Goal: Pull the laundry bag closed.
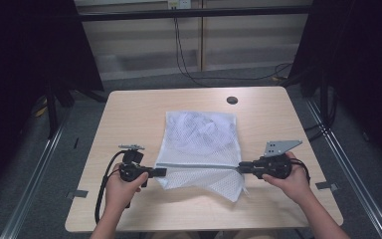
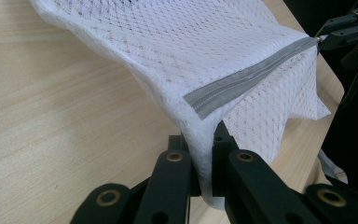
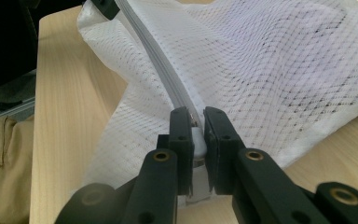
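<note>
Wooden table (image 1: 129, 112); both grippers pinch the mesh bag (image 1: 199, 139).

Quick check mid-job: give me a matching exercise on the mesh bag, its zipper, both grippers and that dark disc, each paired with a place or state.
Things:
1. left gripper
2. right gripper
3. zipper
4. dark disc

Places or states:
A. grey strip stretched between the two grippers
B. lies on the table's far edge, apart from the mesh bag
C. shut on the bag's fabric at the zipper's end
D. shut at the zipper's other end

Pairs: 1-C, 2-D, 3-A, 4-B
</note>
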Demonstrator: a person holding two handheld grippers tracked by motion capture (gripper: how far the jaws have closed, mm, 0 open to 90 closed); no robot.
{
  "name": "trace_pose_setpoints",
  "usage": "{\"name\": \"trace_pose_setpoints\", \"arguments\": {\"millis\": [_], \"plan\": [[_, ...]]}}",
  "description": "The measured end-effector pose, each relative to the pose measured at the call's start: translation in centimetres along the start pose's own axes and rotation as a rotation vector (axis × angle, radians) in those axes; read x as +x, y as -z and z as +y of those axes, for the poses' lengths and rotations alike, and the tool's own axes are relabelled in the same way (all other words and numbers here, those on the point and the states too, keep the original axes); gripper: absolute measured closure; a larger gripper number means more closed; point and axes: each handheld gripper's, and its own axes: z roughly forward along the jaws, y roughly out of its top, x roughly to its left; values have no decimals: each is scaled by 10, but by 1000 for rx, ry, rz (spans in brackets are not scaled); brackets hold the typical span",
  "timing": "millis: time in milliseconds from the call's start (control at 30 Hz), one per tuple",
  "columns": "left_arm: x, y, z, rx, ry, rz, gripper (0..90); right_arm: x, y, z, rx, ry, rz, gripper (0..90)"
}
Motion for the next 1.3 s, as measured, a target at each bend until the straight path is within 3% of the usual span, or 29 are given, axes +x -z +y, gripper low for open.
{"name": "trace_pose_setpoints", "arguments": {"millis": [900, 1300], "plan": [[0, 1, -1, 2, 2, 3, 892, -6, 13, -8, 26, 7, -16, 821], [-2, -1, -1, 13, -13, 0, 891, -9, 17, -10, 5, 5, -29, 820]]}}
